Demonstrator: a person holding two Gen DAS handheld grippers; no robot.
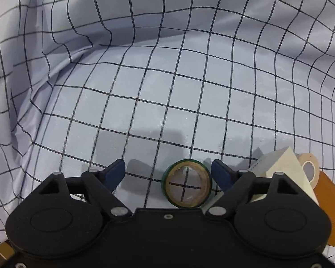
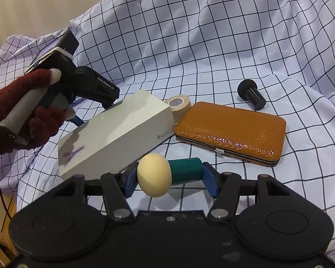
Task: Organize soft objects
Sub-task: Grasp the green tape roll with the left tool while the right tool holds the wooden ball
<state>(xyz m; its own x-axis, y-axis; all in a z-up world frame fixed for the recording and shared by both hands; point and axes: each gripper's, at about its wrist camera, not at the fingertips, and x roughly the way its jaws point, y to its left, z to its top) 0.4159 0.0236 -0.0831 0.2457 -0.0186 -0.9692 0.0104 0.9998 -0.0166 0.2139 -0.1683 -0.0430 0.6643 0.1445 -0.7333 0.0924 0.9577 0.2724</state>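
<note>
Tape roll [image 1: 186, 184] lies flat on the checked cloth [image 1: 167, 89] between the apart fingers of the left claw [image 1: 168, 174], maybe touching one, and could slide away, while the right claw [image 2: 170, 177] is clamped on a toy [image 2: 167, 174].

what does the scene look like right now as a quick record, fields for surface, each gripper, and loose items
surface: checked cloth, wrinkled
left gripper: open, green tape roll lying flat between its fingers, near one pad, not pressed
right gripper: shut on a toy with cream egg-shaped head and teal handle
loose items: white box, tilted; beige tape roll behind it; orange case; black knob
person: maroon gloved hand holds the left gripper
</note>
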